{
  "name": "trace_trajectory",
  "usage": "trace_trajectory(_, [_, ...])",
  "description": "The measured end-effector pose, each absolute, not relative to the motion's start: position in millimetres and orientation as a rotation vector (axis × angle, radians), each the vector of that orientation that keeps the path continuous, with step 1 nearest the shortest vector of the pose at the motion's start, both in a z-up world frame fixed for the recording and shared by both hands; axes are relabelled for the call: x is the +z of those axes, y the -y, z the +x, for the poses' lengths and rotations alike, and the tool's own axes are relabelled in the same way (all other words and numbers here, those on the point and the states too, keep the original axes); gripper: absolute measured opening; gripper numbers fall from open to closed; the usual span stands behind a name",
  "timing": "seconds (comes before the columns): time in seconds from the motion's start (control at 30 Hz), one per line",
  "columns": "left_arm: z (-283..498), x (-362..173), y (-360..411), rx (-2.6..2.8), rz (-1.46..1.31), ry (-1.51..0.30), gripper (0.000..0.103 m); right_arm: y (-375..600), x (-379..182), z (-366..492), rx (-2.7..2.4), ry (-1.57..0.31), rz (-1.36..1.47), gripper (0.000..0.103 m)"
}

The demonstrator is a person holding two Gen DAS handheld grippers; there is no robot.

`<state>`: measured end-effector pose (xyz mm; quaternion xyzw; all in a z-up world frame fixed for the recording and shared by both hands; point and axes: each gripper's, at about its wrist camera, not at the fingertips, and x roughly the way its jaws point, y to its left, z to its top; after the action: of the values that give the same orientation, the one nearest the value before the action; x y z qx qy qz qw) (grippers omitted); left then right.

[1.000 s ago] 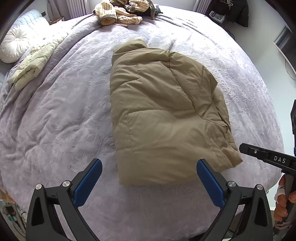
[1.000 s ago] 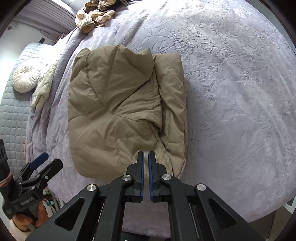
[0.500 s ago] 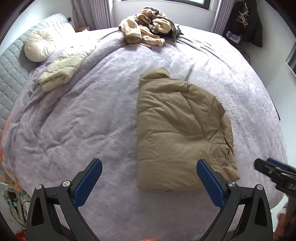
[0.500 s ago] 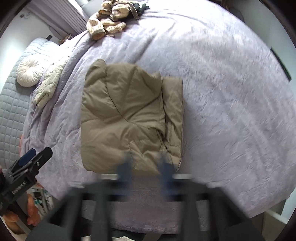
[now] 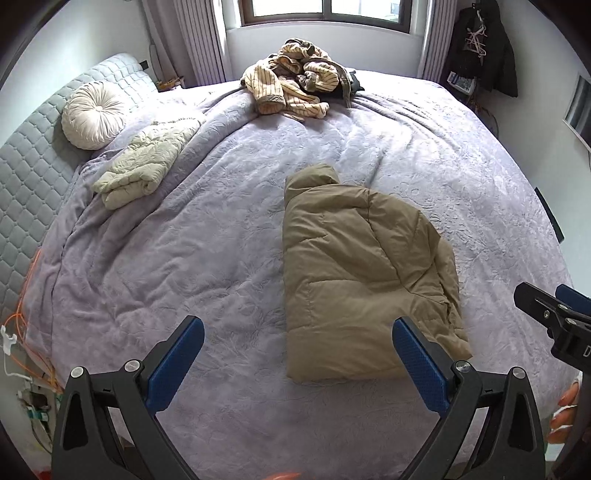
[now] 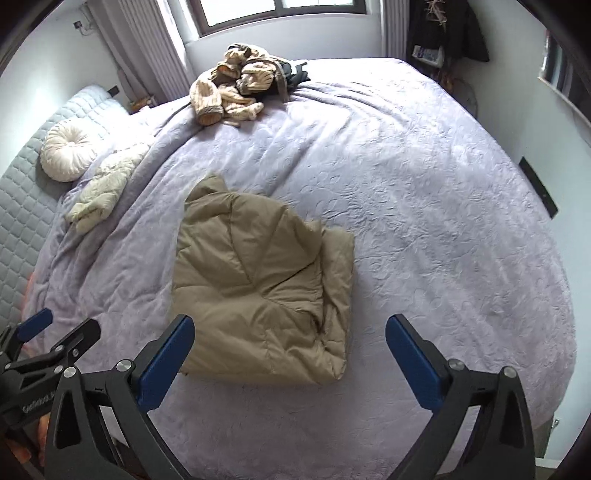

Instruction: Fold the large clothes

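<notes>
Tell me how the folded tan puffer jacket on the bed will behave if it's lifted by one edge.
The tan puffer jacket looks soft and quilted, so it would likely sag and unfold. Its puffed panels suggest it is light for its bulk. The loose flap along its right side would probably slip open first.

Premises: a home bedroom. Evidence: large bed (image 5: 332,155) under a lilac quilted cover, padded grey headboard (image 5: 33,177), round cushion (image 5: 92,114), curtained window (image 5: 325,11), dark coats (image 5: 480,40) hung in the corner.
</notes>
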<state>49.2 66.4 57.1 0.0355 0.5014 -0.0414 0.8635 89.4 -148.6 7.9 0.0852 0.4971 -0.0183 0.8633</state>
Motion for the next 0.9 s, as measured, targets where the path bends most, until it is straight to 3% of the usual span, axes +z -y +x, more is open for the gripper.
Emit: trace_trajectory(0.9, [52,64,-69,-0.087,0.041,-1.054,0.102,146,18,89,-0.095,-1.055,0.166,0.103])
